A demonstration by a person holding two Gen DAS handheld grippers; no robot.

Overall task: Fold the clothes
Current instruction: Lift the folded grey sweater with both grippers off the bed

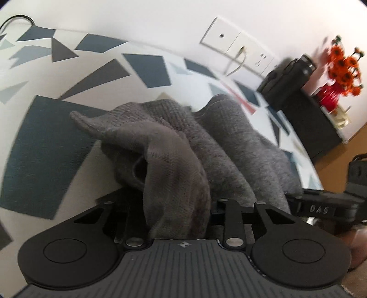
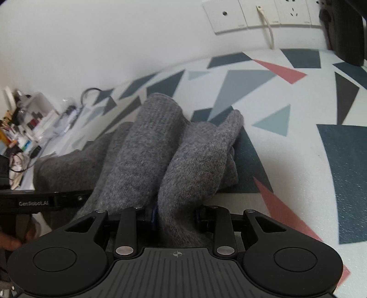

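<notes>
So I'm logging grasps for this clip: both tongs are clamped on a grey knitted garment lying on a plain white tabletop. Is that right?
Not quite. The tabletop isn't plain white: both wrist views show a pattern of blue, grey and red triangles. The rest holds: the left tongs and right tongs are each clamped on the grey knitted garment.

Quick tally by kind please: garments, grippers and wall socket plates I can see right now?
Garments: 1, sweater
Grippers: 2, left gripper and right gripper, both shut on the sweater
Socket plates: 3
Total: 6
</notes>
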